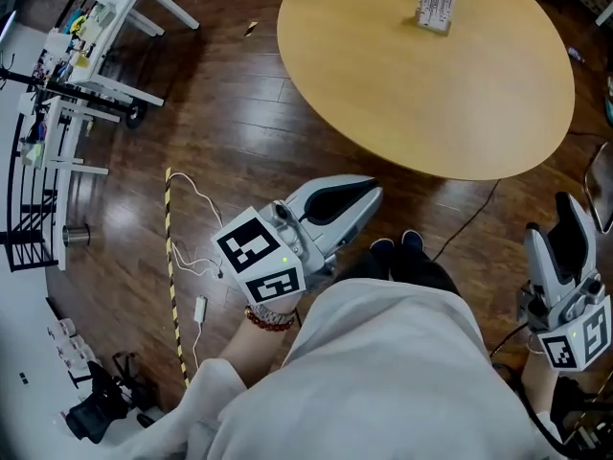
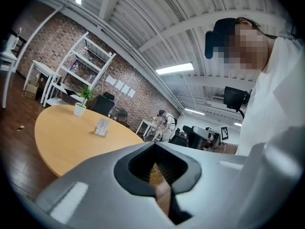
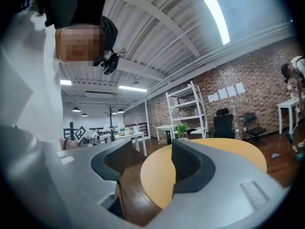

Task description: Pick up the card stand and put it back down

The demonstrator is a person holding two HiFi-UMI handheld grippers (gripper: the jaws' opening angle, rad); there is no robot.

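- While the card stand (image 1: pixel 435 11) stood upright on the far side of the round table (image 1: pixel 431 103), neither gripper was anywhere near it.
- The left gripper (image 1: pixel 370 194) hung just off the table's near edge, its jaws pressed together on nothing.
- The right gripper (image 1: pixel 572 209) waited off the table's near right edge, jaws spread and empty.
- The stand looked light, thin and stiff, likely smooth plastic that would tip or slide easily.
- A gentle pinch across its flat faces, low near the base, seemed safest.
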